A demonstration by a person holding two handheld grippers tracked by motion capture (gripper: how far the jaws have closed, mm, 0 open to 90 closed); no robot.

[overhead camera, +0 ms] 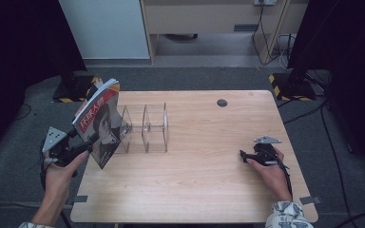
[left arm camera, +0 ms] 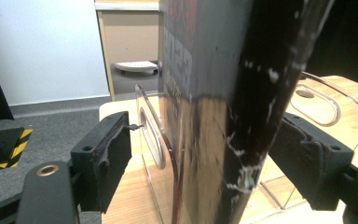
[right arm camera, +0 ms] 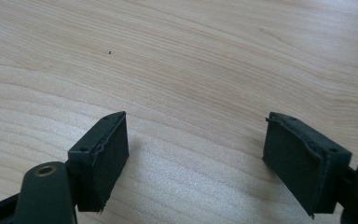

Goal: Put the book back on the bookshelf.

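Left tool: gripping the lower edge of the magazine, holding it upright and tilted at the left end of the desk; in the left gripper view the right jaw is pressing on the glossy cover, while a gap is showing between the left jaw and the magazine, so the pinch is looking loose on that side.

Magazine: hanging in the air, leaning against or just beside the nearest divider of the clear acrylic rack; I cannot tell whether it is already sitting in a slot.

Rack: standing upright left of the desk's centre, its first panel lying between the left jaw and the magazine.

Right tool: resting low on the desk at the right, well apart from the rack, jaws spread wide over bare wood, holding nothing.

Step, as I judge it: filing the magazine into the rack.

Risk one: the slick cover slipping out of a one-sided pinch and flopping open on the desk.

Risk two: the magazine's bottom edge catching a divider top and pushing the light rack along or tipping it, since nothing is bracing it.

Risk three: the left jaw bumping that clear panel on the way down.
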